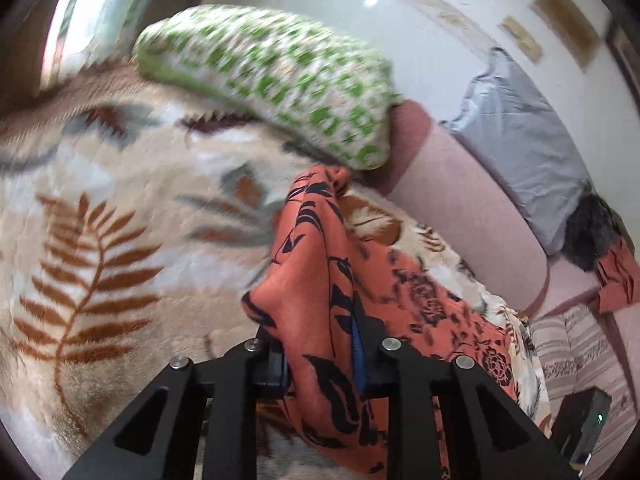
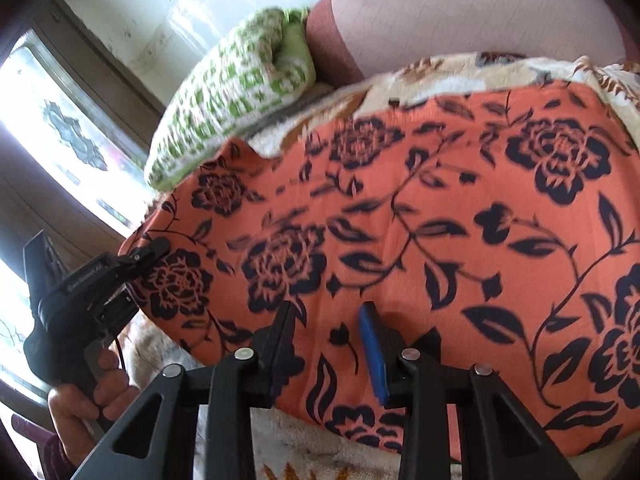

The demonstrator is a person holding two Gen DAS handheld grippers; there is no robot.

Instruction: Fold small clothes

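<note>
An orange cloth with black flowers (image 2: 400, 208) lies spread over a fleece blanket with a leaf print (image 1: 100, 220). My left gripper (image 1: 320, 344) is shut on one bunched corner of the cloth (image 1: 316, 264), which hangs in a fold between its fingers, lifted off the blanket. In the right wrist view the left gripper (image 2: 154, 250), held in a person's hand (image 2: 92, 392), pinches the cloth's left corner. My right gripper (image 2: 328, 328) rests over the cloth's near edge. Its jaws stand apart, with flat fabric between them and no visible pinch.
A green-and-white checked pillow (image 1: 272, 76) lies at the head of the bed. A pink bolster (image 1: 460, 216) and a grey cushion (image 1: 520, 140) run along the white wall. A small black box (image 1: 580, 424) sits at the right. A window (image 2: 68, 140) is on the left.
</note>
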